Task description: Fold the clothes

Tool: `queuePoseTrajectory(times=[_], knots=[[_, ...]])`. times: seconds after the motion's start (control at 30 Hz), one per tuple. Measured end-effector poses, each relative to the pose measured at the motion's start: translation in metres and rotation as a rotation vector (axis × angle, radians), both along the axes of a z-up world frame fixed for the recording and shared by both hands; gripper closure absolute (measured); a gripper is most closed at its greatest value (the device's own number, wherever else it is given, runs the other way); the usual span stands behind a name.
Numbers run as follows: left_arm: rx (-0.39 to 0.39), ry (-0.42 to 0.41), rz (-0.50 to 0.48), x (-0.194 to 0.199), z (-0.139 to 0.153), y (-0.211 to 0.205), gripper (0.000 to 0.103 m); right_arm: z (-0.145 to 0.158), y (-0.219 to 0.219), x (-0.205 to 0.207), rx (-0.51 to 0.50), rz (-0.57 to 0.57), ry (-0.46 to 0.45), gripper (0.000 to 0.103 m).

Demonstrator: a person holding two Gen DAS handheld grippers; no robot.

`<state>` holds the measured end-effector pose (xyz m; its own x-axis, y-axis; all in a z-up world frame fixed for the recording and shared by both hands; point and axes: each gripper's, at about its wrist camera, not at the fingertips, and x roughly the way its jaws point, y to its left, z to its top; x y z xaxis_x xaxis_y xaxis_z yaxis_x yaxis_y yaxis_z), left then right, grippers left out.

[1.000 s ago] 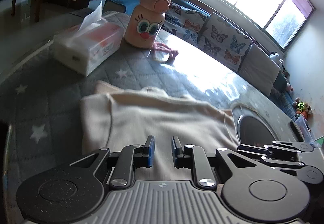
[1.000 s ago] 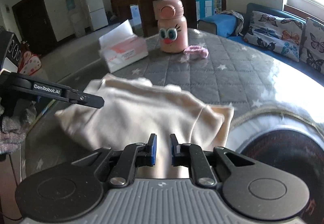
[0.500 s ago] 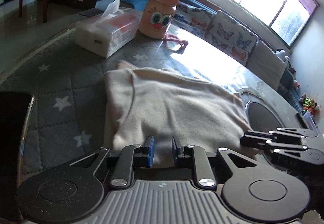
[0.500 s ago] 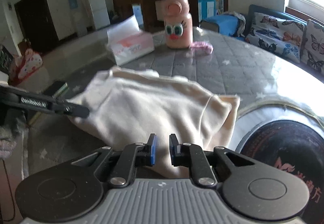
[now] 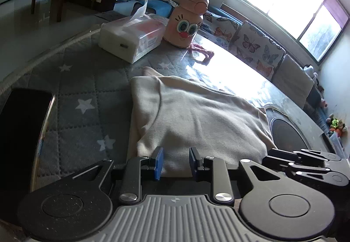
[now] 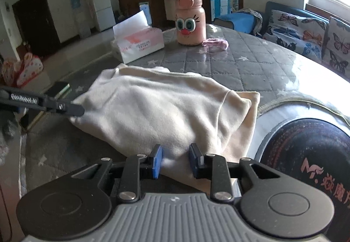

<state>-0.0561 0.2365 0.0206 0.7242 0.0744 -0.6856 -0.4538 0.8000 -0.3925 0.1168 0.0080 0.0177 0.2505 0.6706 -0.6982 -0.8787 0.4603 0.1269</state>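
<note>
A cream garment (image 5: 196, 119) lies folded in a thick bundle on the grey quilted table cover (image 5: 83, 88); it also shows in the right wrist view (image 6: 161, 110). My left gripper (image 5: 176, 162) is open with its jaws at the garment's near edge, cloth lying between them. My right gripper (image 6: 175, 162) is open at the near edge of the same garment, cloth between its jaws. The left gripper's fingers (image 6: 59, 107) show from the side at the garment's left corner in the right wrist view. The right gripper's fingers (image 5: 306, 161) show at the lower right in the left wrist view.
A tissue box (image 5: 131, 38), a peach cartoon-face bottle (image 5: 188, 20) and a pink strap (image 5: 201, 51) stand at the far side. A dark phone (image 5: 24, 128) lies left. A round black mat (image 6: 306, 158) lies right. A butterfly-print sofa (image 6: 306, 31) is beyond.
Both grippers' jaws have opened wider, from nearly closed to apart, and both have drawn back toward the garment's near edge. The garment has settled flat on the table.
</note>
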Motion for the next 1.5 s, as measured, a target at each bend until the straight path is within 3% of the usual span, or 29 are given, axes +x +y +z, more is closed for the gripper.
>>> queuePoseTrajectory(times=[0.17, 0.23, 0.3, 0.47, 0.53, 0.6, 0.73, 0.83, 0.93, 1.03, 1.23, 1.37, 1.5], knots=[[0.002, 0.000, -0.001, -0.002, 0.002, -0.005, 0.073, -0.001, -0.004, 0.000, 0.005, -0.006, 0.010, 0.070], [0.021, -0.009, -0.009, -0.003, 0.007, -0.010, 0.063, 0.002, -0.006, -0.002, 0.013, -0.009, 0.003, 0.068], [0.052, -0.015, -0.013, -0.003, 0.011, -0.016, 0.055, 0.006, -0.008, -0.005, 0.022, -0.007, -0.003, 0.060], [0.114, -0.024, -0.023, -0.005, 0.019, -0.028, 0.045, 0.008, -0.010, -0.012, 0.024, -0.014, -0.016, 0.056], [0.138, -0.027, -0.024, -0.007, 0.021, -0.032, 0.035, 0.008, -0.013, -0.014, 0.032, -0.032, -0.011, 0.055], [0.162, -0.028, -0.024, -0.009, 0.022, -0.036, 0.029, 0.008, -0.015, -0.016, 0.036, -0.043, -0.013, 0.046], [0.193, -0.029, -0.026, -0.012, 0.024, -0.043, 0.021, 0.010, -0.019, -0.023, 0.039, -0.050, -0.033, 0.043], [0.202, -0.031, -0.028, -0.014, 0.025, -0.047, 0.016, 0.011, -0.022, -0.027, 0.042, -0.055, -0.040, 0.030], [0.220, -0.040, -0.030, -0.016, 0.026, -0.052, 0.007, 0.013, -0.025, -0.031, 0.045, -0.059, -0.058, 0.028], [0.238, -0.051, -0.034, -0.017, 0.028, -0.056, 0.000, 0.013, -0.029, -0.034, 0.050, -0.067, -0.068, 0.019], [0.255, -0.058, -0.042, -0.017, 0.031, -0.063, 0.000, 0.014, -0.037, -0.039, 0.057, -0.081, -0.085, 0.016], [0.260, -0.057, -0.047, -0.017, 0.032, -0.067, 0.000, 0.016, -0.042, -0.043, 0.061, -0.105, -0.108, 0.002], [0.264, -0.048, -0.048, -0.017, 0.031, -0.071, 0.000, 0.019, -0.048, -0.048, 0.070, -0.113, -0.133, 0.000]])
